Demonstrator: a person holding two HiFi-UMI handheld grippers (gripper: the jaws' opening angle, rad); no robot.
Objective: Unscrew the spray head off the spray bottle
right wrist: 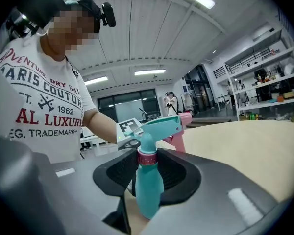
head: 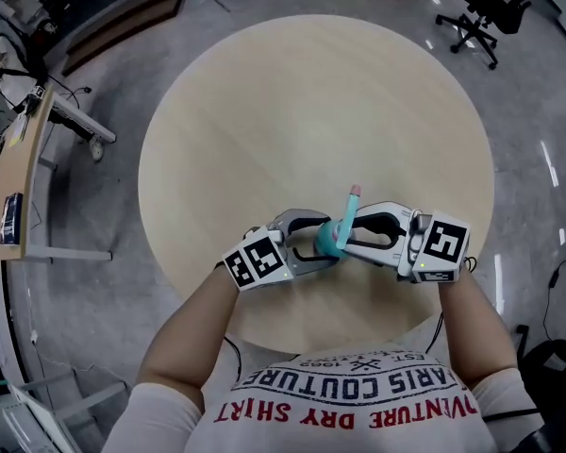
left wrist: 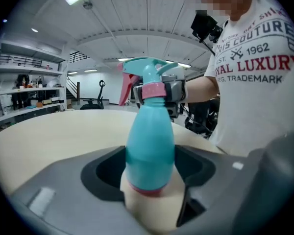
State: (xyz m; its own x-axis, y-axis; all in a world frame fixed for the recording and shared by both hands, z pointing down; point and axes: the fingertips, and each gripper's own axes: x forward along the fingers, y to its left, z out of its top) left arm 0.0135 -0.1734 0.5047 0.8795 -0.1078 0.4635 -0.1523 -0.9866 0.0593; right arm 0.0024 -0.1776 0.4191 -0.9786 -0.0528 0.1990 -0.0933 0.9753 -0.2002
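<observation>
Gripping spray bottle [left wrist: 149,141] in left gripper [head: 311,244]

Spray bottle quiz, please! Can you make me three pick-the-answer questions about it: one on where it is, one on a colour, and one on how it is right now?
1. Where is the bottle?
A. On the floor
B. Held between the left gripper and the right gripper, over the table
C. On a shelf

2. What colour is the collar on its neck?
A. Yellow
B. Black
C. Pink

3. How is the spray head right now?
A. On the bottle's neck
B. Lying on the table
C. Missing

Answers:
1. B, the head view shows both grippers closed on it above the tabletop.
2. C, both gripper views show a pink ring on the teal bottle.
3. A, both gripper views show the head sitting on top of the neck.
</observation>
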